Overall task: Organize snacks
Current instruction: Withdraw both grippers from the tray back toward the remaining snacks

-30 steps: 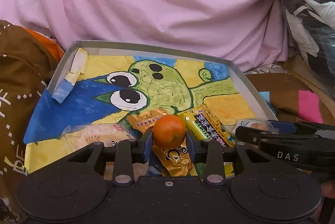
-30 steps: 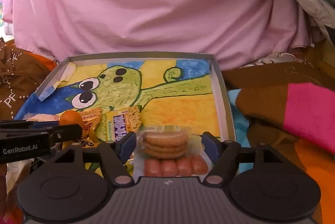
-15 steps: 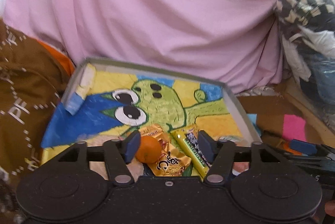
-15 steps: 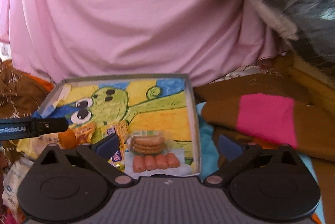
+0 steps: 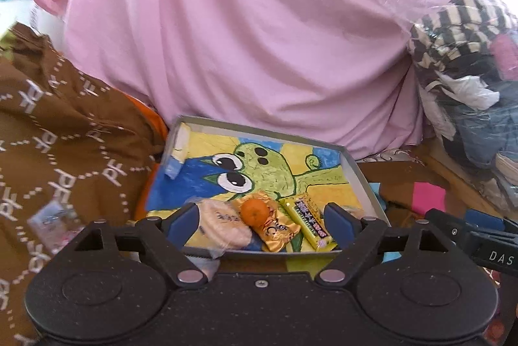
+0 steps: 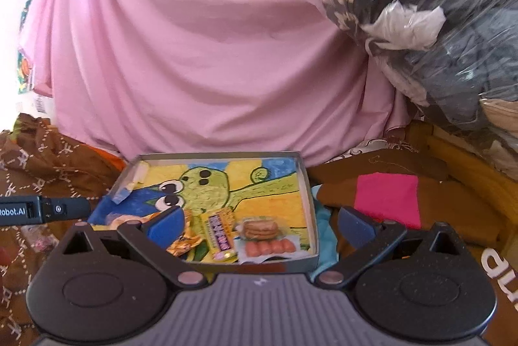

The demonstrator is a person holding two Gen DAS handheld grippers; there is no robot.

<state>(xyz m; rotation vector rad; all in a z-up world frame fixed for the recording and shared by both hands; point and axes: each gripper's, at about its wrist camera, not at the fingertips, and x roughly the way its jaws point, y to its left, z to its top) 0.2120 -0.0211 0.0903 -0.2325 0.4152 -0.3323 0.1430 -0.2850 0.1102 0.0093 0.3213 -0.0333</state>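
Observation:
A shallow grey tray (image 5: 362, 176) (image 6: 309, 210) lined with a cartoon drawing holds the snacks along its near edge. A small orange (image 5: 255, 210) rests on a gold wrapper (image 5: 275, 228), with a round cake in clear wrap (image 5: 223, 224) to its left and a yellow-green bar (image 5: 309, 221) (image 6: 220, 232) to its right. A pack of cookies and sausages (image 6: 264, 237) lies at the tray's near right. My left gripper (image 5: 260, 221) is open, pulled back above the tray's front. My right gripper (image 6: 260, 221) is open too, holding nothing.
Pink draped cloth (image 5: 259, 38) rises behind the tray. Brown patterned fabric (image 5: 58, 145) lies left, with a small clear packet (image 5: 53, 224) on it. A brown and pink cloth (image 6: 385, 194) lies right. Bagged clothes (image 6: 437, 22) pile at the upper right.
The left gripper let go of the orange, which now lies on the gold wrapper. Both grippers opened wider and drew back and up from the tray.

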